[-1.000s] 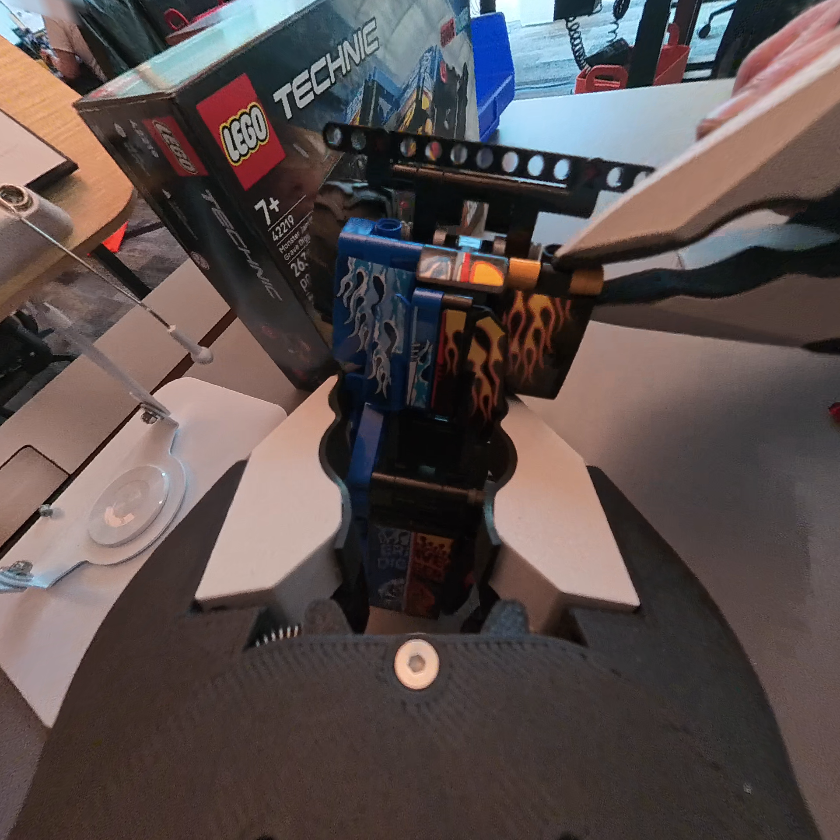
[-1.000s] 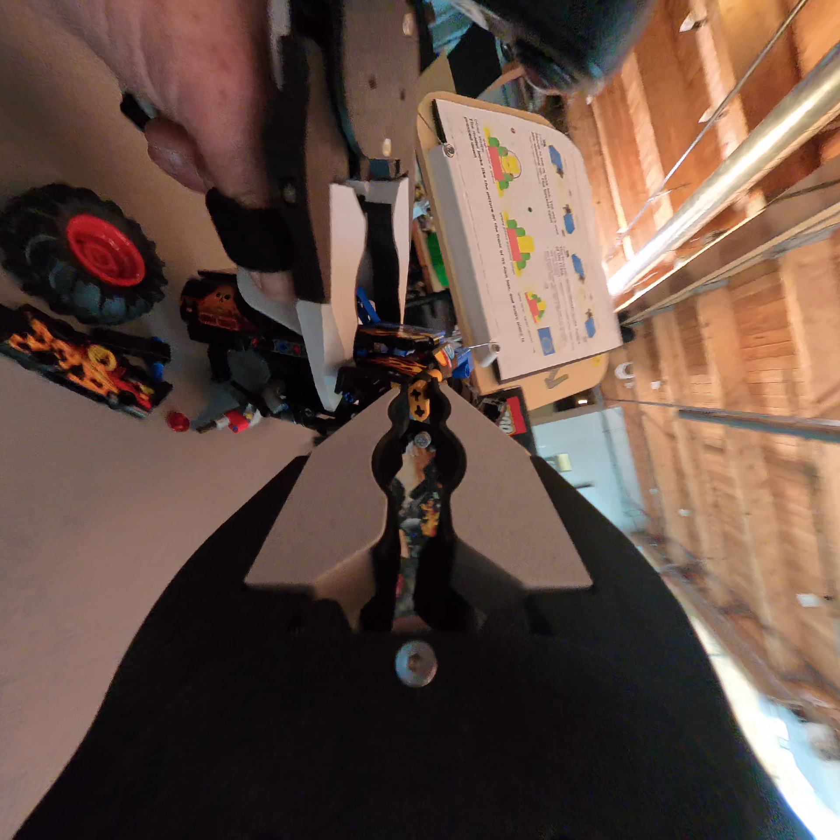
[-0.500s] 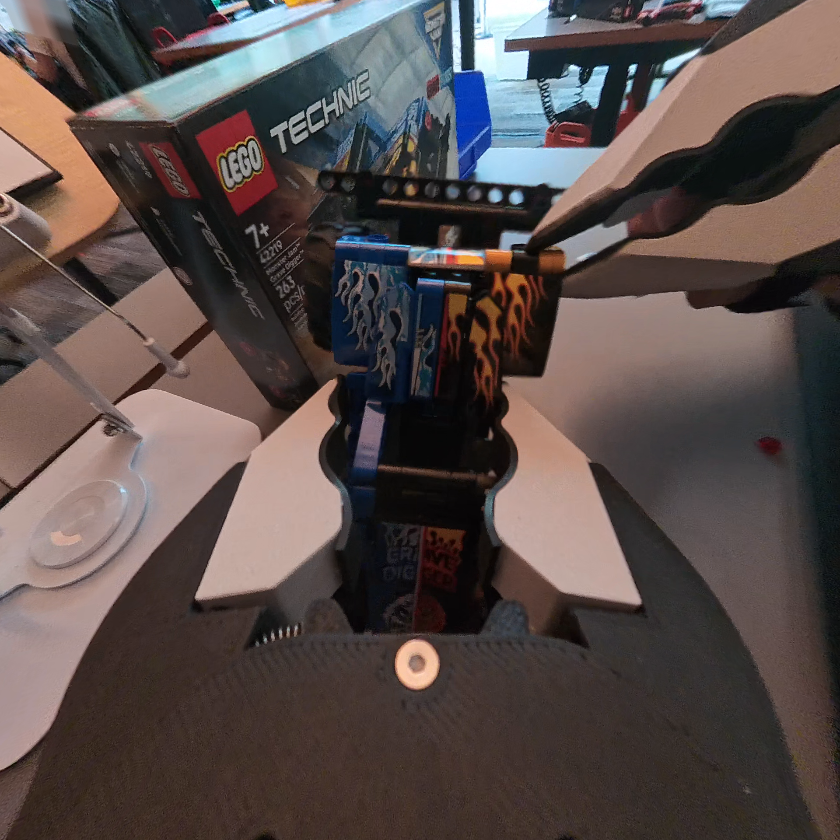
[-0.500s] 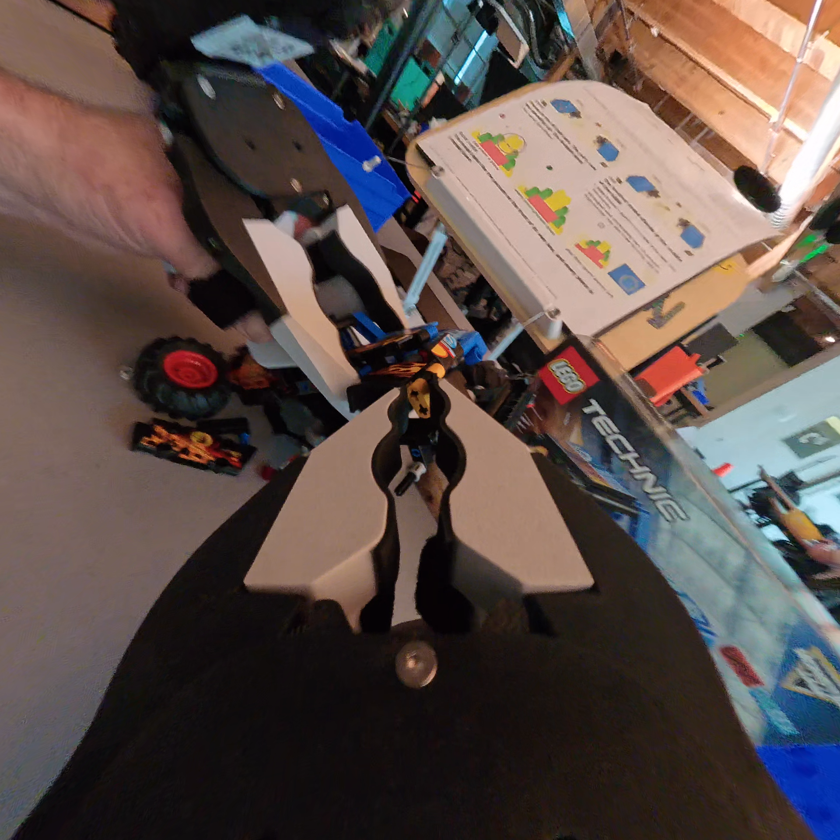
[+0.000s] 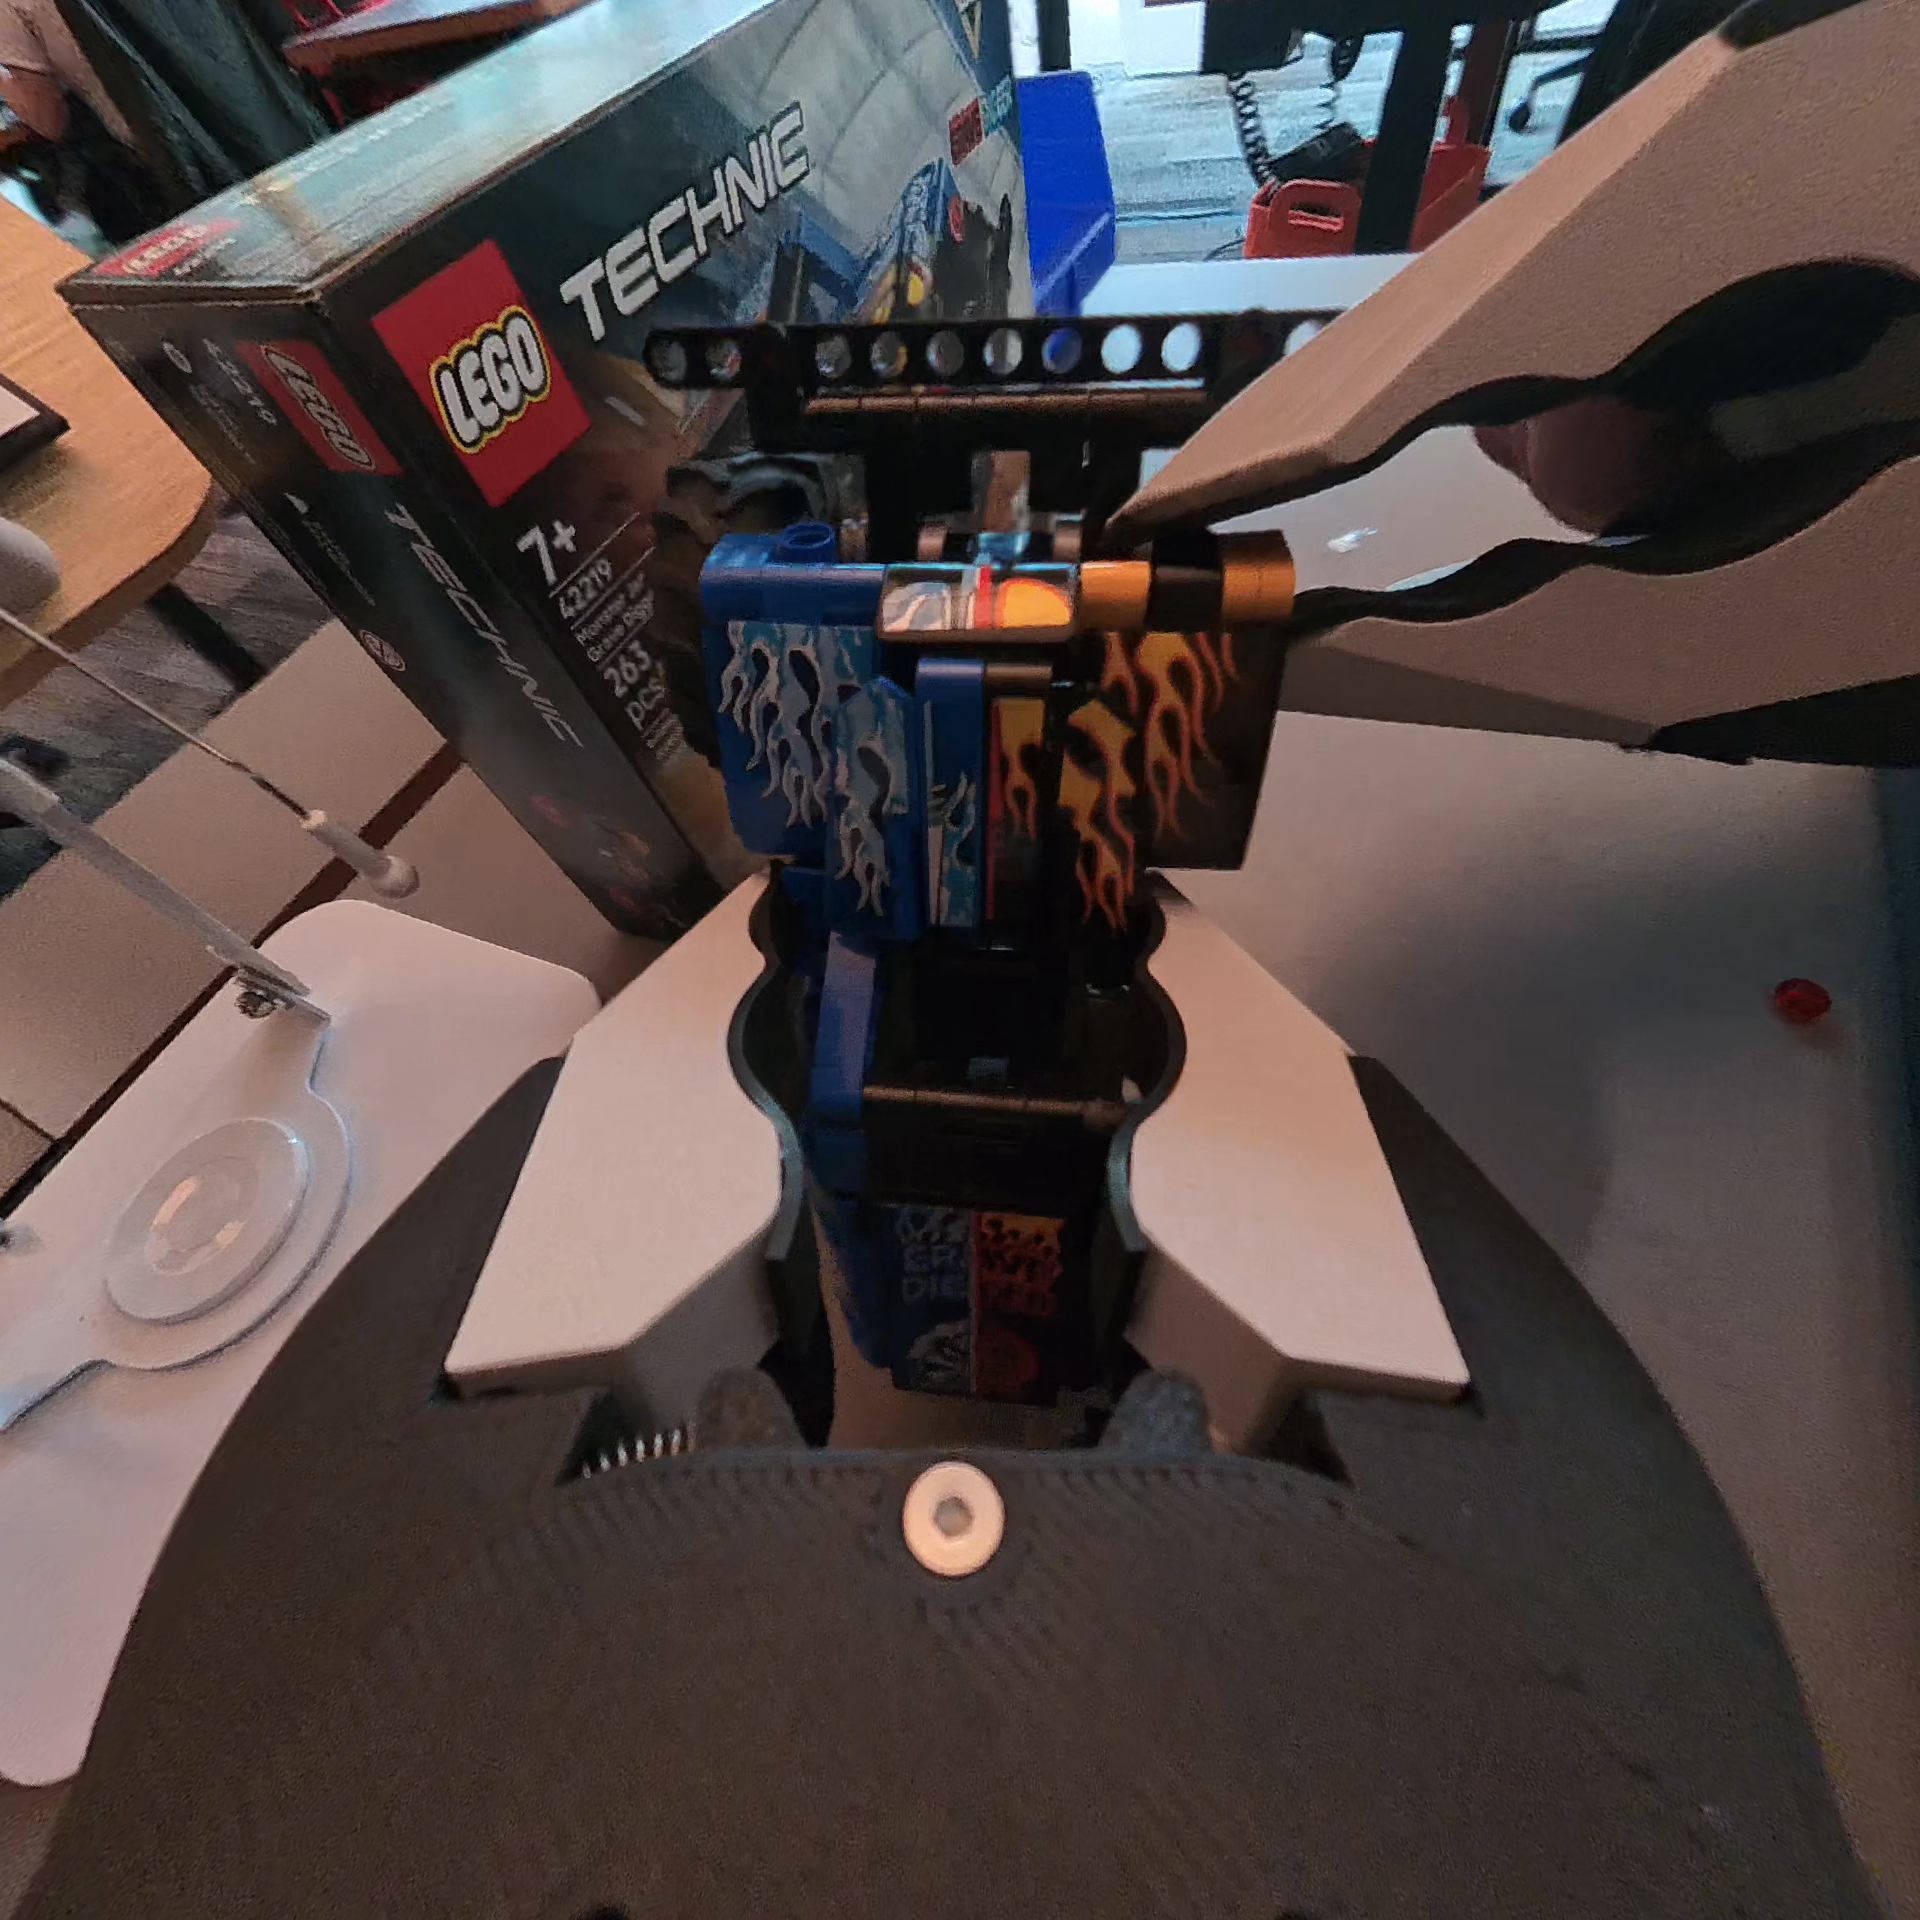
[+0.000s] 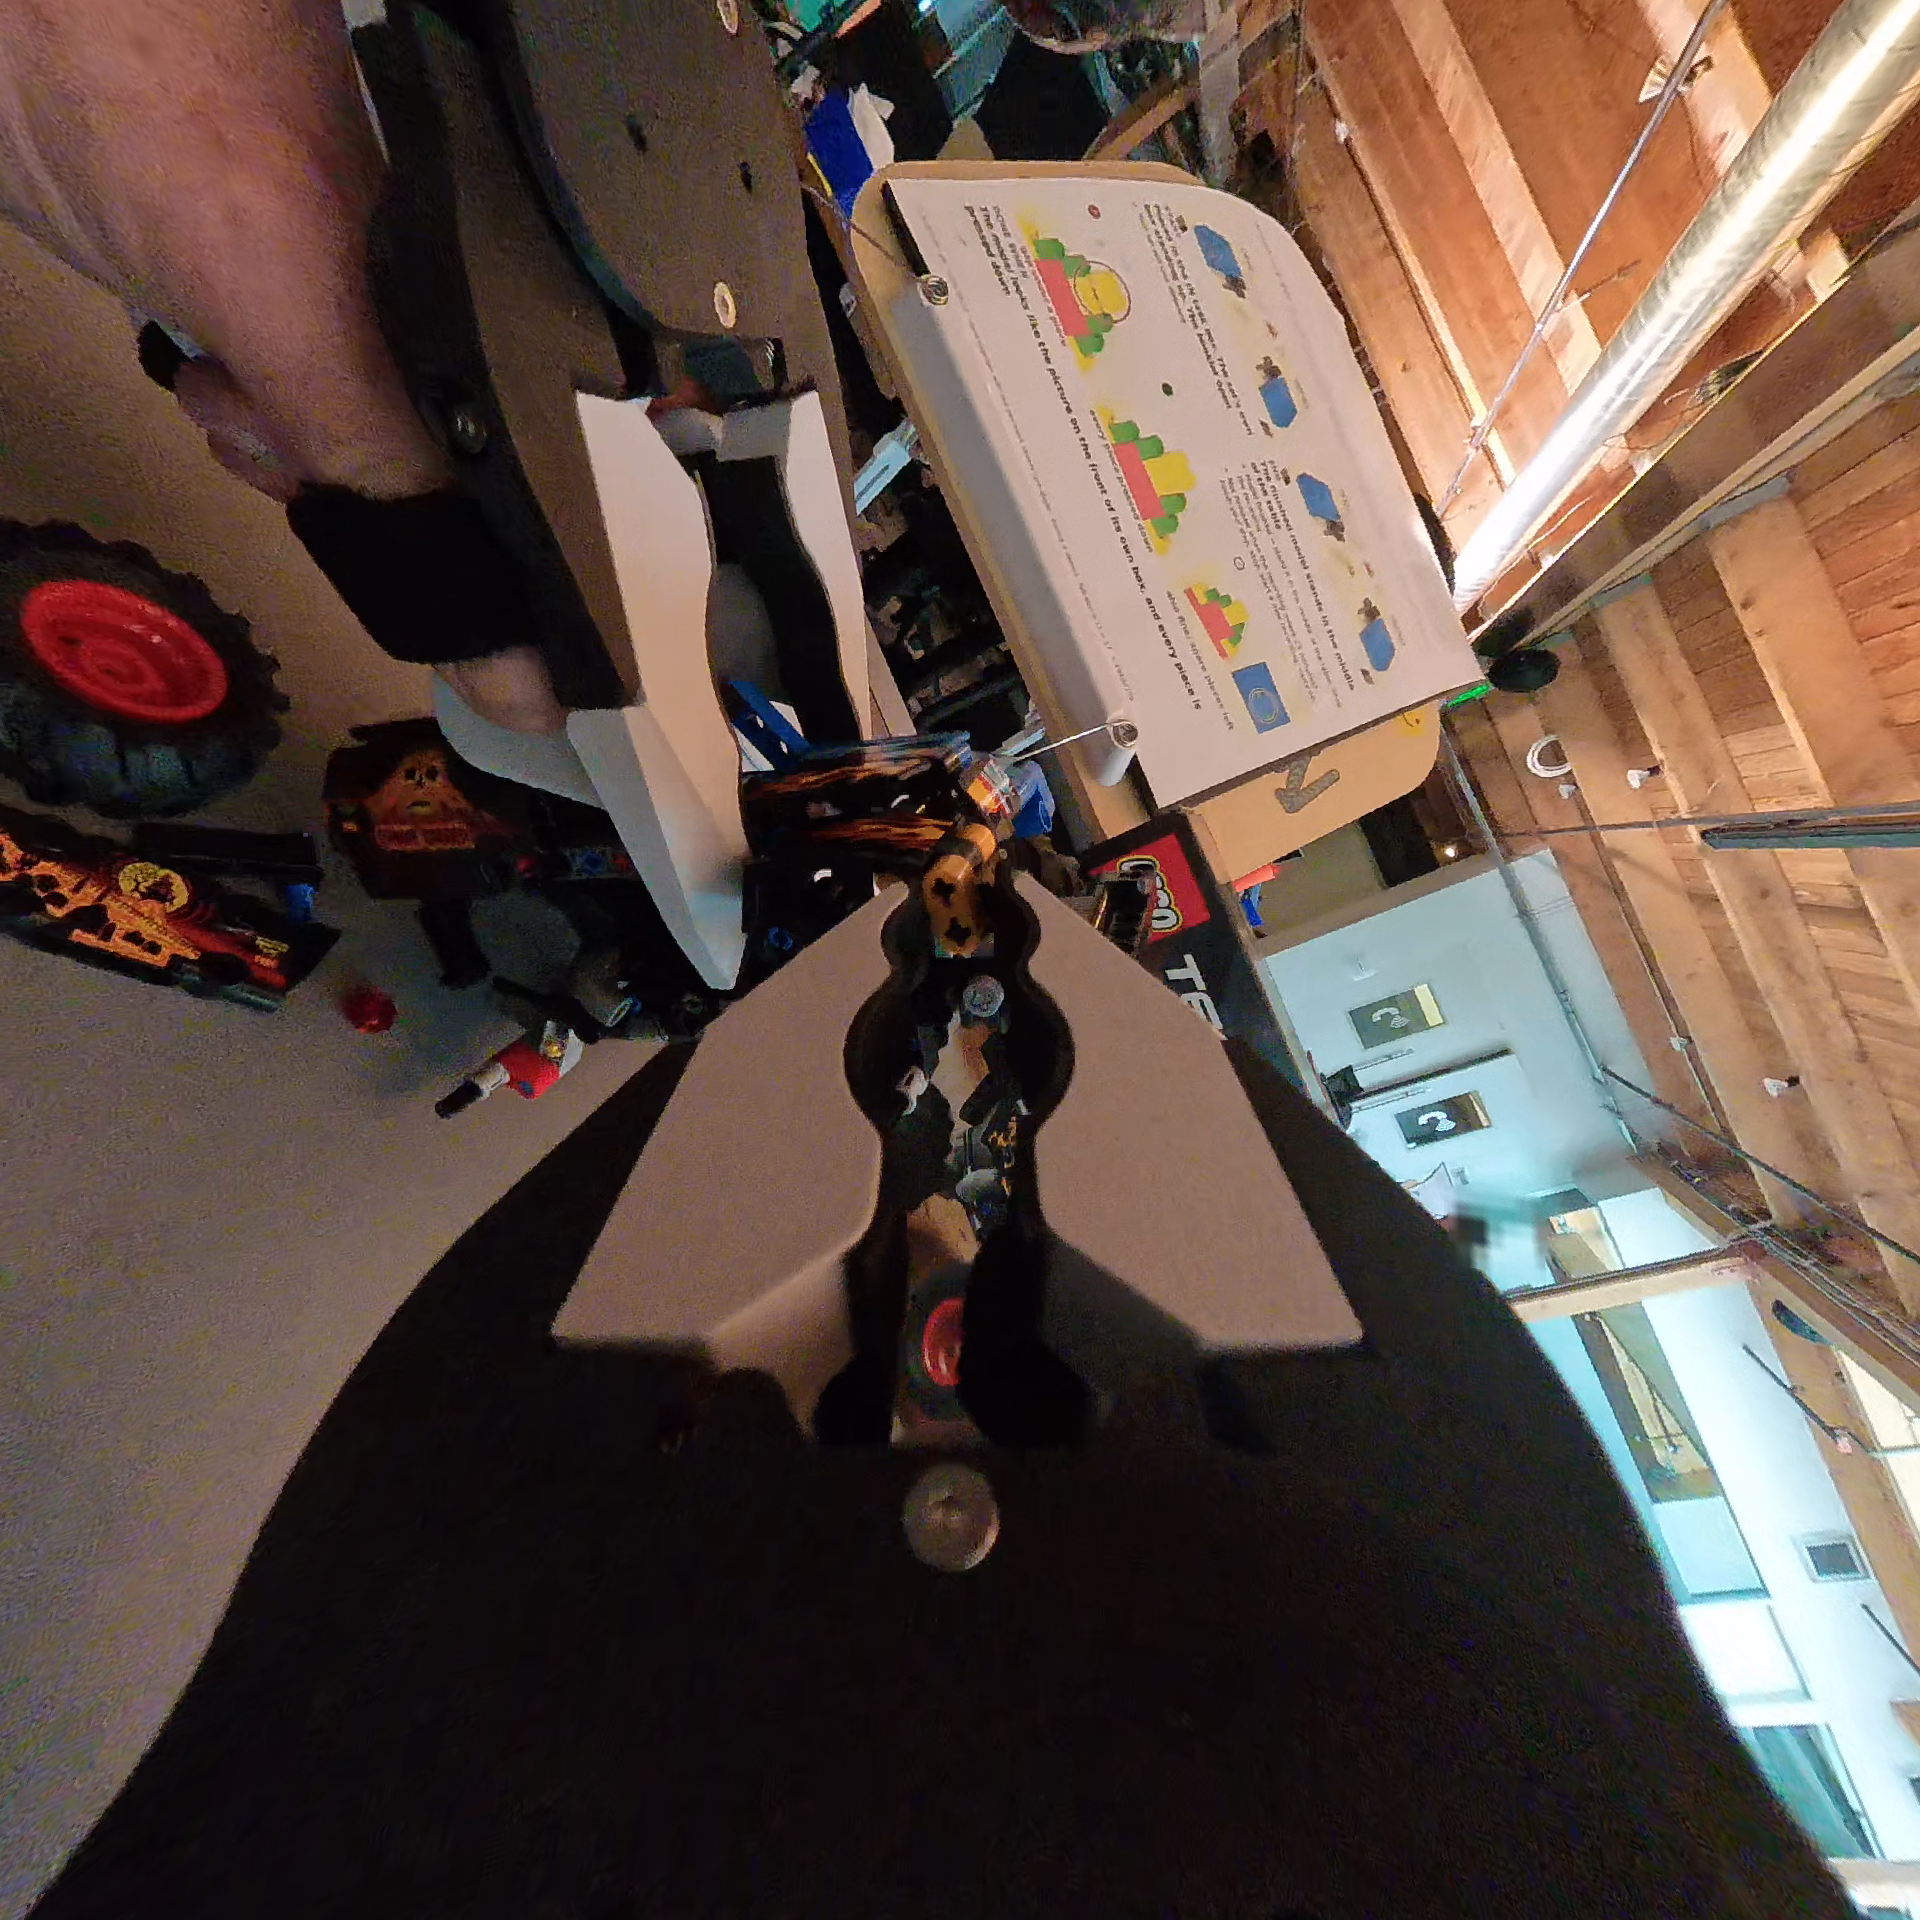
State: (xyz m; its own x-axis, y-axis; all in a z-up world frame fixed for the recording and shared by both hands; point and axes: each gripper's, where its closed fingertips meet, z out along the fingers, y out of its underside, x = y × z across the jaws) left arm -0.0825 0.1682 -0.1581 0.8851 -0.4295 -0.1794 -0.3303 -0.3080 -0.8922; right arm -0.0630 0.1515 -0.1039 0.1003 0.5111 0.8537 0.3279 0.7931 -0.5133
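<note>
Presently, left gripper (image 5: 956,1049): fingers (image 5: 644,1153) clenching the toy truck body (image 5: 977,748), blue and orange flame panels standing upright out of them. Right gripper (image 6: 961,935): fingers (image 6: 769,1122) pinching the yellow axle piece (image 6: 958,888) at the body's 2 o'clock corner, its camera rolling back sideways since half a second ago, grip unchanged. Printed kit box (image 5: 436,416) sitting at 10 o'clock on the bench (image 5: 1558,1039); loose red-hubbed wheel (image 6: 114,665) lying at 9 o'clock in the right wrist view.

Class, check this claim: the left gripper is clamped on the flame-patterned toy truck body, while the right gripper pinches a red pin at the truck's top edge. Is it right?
Not quite. The pin is yellow, not red, as the left wrist view shows. The rest stands: the left gripper is clamped on the toy truck body, and the right gripper pinches that pin at its top edge.
</note>
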